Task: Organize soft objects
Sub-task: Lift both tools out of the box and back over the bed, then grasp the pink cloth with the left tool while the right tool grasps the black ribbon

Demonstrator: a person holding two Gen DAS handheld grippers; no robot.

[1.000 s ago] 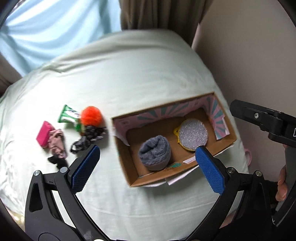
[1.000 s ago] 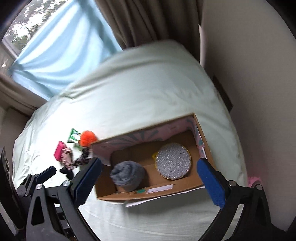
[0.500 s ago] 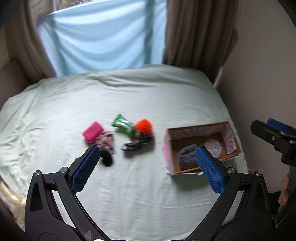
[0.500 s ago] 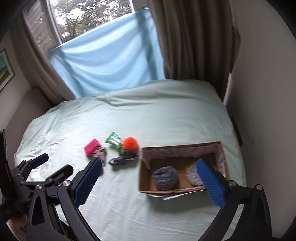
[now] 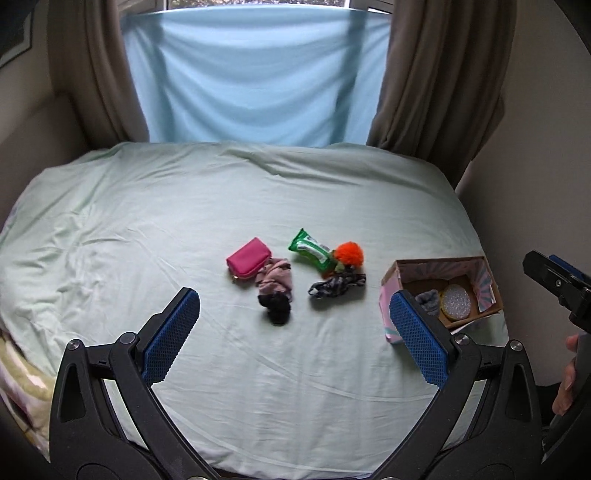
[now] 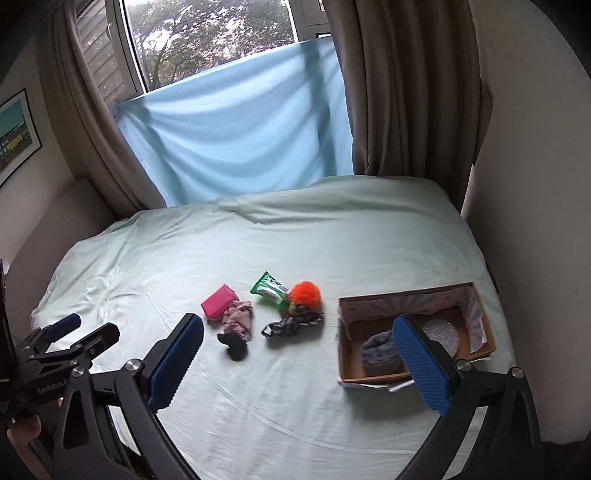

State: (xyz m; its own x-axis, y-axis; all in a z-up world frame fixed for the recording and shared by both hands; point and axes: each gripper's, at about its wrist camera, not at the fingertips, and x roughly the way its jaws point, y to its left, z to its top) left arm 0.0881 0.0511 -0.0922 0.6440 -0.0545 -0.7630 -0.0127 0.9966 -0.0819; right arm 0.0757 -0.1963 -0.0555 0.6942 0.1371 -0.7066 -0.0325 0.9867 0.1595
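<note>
Both grippers hang over the near edge of the bed (image 5: 147,221), holding nothing; left gripper (image 5: 295,336) has its blue pads spread wide, right gripper (image 6: 299,358) likewise wide apart.

Loose soft items sit mid-bed in a cluster: pink pouch (image 5: 246,261) touching a pink cloth (image 5: 276,278) w/ a black sock (image 5: 275,312) at its near end; just right of those, a green packet (image 5: 309,251), orange pom-pom (image 5: 349,254) and dark patterned scrunchie (image 5: 338,285), all touching or nearly so.

Cardboard box (image 6: 406,295) is well right of the cluster, near the bed's right edge; inside: grey rolled sock (image 6: 380,352) and a glittery round pad (image 6: 441,332).

Left view only: right gripper's tip at far right, plus fingers (image 5: 565,387) of the person's hand; pad's yellow rim.

Right view only: left gripper at lower left, window (image 6: 214,33) w/ trees, framed picture (image 6: 16,136) on the wall; box interior seen more fully.
</note>
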